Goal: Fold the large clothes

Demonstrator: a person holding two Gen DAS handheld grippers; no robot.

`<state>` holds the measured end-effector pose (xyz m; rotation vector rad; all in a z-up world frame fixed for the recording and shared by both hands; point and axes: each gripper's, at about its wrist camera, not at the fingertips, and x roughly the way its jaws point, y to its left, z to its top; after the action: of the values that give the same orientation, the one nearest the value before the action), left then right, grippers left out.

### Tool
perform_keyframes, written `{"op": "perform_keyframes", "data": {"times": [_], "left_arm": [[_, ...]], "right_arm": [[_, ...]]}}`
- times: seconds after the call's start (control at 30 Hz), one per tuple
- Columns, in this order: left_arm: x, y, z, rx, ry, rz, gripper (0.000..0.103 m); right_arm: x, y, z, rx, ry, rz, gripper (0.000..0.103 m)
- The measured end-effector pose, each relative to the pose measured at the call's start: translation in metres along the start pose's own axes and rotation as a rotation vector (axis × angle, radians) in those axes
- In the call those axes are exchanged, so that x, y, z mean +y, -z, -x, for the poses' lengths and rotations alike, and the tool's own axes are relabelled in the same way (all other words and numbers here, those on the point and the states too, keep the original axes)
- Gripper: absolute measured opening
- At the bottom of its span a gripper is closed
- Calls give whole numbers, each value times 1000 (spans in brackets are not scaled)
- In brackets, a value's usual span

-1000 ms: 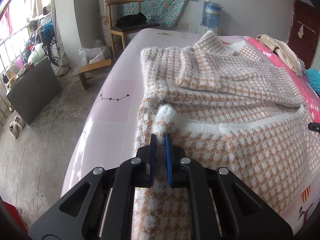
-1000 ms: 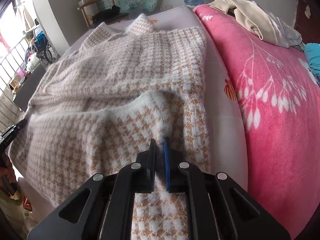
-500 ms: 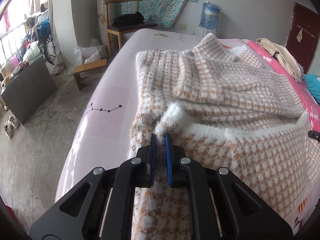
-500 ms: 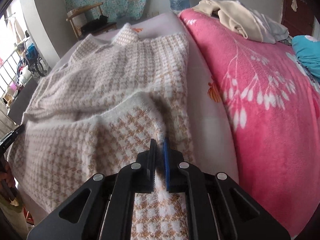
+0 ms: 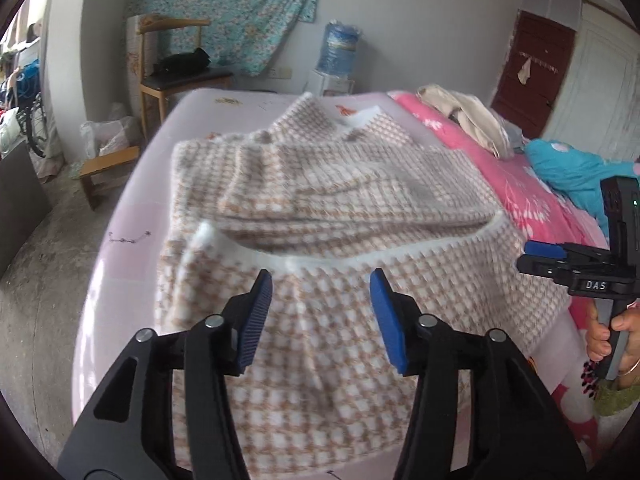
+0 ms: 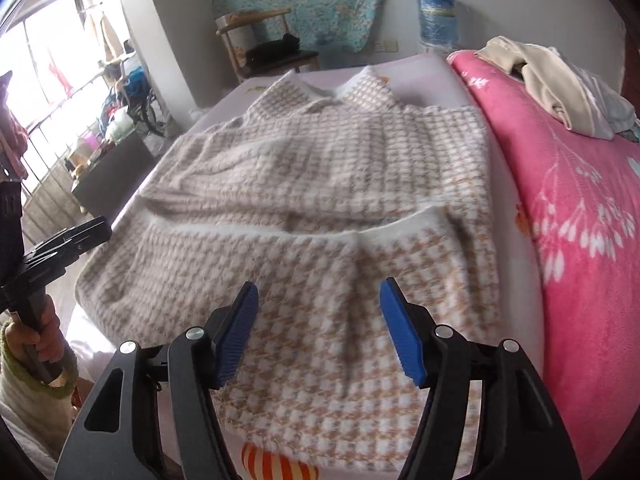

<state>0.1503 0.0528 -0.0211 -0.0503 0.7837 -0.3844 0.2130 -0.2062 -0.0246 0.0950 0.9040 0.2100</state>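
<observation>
Sweater (image 5: 340, 208) lay folded on the bed (image 5: 132, 216), left gripper (image 5: 320, 300) and right gripper (image 6: 318, 312) above it, jaws opening, nothing pinched between them.

1. The houndstooth sweater (image 5: 320, 208) is motion-blurred; both views' lower edges cut off its near hem.
2. A beige garment (image 6: 560, 80) hides part of the pink blanket (image 6: 580, 220).

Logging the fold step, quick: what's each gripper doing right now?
Left gripper: opening, holding nothing; houndstooth sweater lies beneath.
Right gripper: opening, holding nothing.
</observation>
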Motion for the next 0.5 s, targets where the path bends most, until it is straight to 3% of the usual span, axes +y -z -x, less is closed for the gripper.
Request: {"op": "perform_keyframes", "data": {"times": [0.07,0.13,0.27,0.33,0.5], "left_arm": [[-16,10,-22,65,-21,-33,63],[-25,23,-42,134,-86,-62,67],[-24,29,-41,125,-120,-41,76],[-21,31,-42,128,-116,-22,80],[-22,33,-42,129,-135,-29,83]], "right_arm": [[10,6,-24,59,-19,21,63],[17,14,-38,99,53,47,67],[26,14,-16,58,66,64,72],[26,18,-6,36,68,63,85],[32,38,-18,91,84,87,85]]}}
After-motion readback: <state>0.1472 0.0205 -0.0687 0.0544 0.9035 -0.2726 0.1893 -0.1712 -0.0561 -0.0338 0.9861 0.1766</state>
